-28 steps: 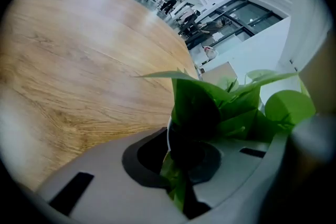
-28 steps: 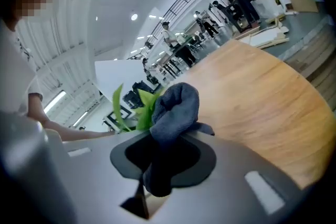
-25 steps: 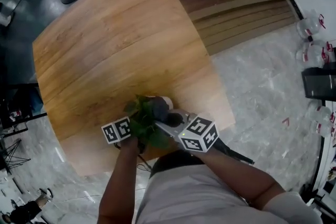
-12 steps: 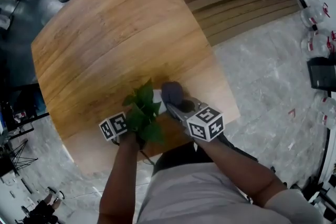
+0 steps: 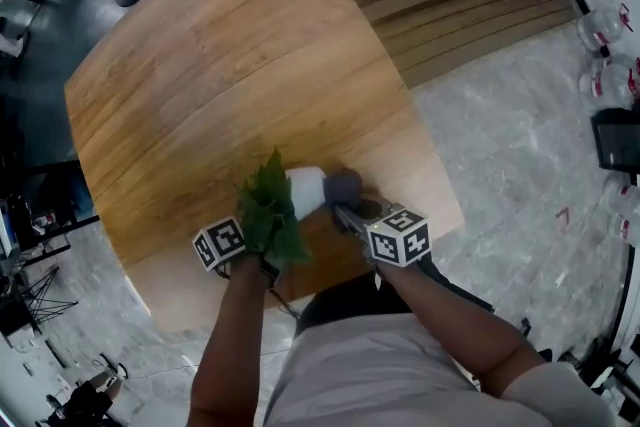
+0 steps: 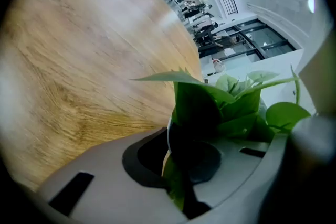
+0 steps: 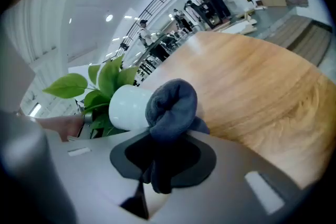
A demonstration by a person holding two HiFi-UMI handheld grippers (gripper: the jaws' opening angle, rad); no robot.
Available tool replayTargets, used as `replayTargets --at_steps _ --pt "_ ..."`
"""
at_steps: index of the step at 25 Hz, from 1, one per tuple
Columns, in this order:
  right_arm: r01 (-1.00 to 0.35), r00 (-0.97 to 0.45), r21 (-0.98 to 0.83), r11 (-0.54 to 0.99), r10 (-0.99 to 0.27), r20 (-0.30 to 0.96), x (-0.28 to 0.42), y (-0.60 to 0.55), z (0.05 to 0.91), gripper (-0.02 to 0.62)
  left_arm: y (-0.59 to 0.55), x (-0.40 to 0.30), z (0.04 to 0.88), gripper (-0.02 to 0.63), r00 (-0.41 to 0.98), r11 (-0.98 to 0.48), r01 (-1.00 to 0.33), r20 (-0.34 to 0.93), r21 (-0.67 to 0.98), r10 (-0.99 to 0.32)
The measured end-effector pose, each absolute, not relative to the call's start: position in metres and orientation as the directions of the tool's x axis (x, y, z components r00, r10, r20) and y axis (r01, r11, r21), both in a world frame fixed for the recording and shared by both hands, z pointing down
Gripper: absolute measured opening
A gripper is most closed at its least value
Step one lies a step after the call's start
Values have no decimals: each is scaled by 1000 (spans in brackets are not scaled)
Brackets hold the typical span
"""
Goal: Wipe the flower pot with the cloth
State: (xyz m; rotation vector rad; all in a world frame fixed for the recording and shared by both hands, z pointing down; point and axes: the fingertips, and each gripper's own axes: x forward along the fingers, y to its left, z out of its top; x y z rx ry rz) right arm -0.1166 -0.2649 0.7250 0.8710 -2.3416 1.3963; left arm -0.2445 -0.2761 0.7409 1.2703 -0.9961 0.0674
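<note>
Plainly the weak point is the hold: the left gripper (image 6: 181, 165) is clenched on the plant (image 5: 268, 215) (leaves, seemingly not the rim), with the white flower pot (image 5: 306, 189) tipped sideways above the table's (image 5: 220, 65) near edge. The right gripper (image 7: 157, 165), clamped on the cloth (image 7: 170, 105), presses its right end; a hard push could tear stems and drop it.

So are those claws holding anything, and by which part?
Left gripper grips the plant by its leafy stems, not the white pot. Right gripper pinches the dark cloth by one bunched end.
</note>
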Motion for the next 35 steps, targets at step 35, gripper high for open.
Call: replayTargets --at_steps 35 --pt "-456 -889 -802 386 -243 389 -105 -290 691 64 -291 -192 694 15 553 -618 -743 755 256 -353"
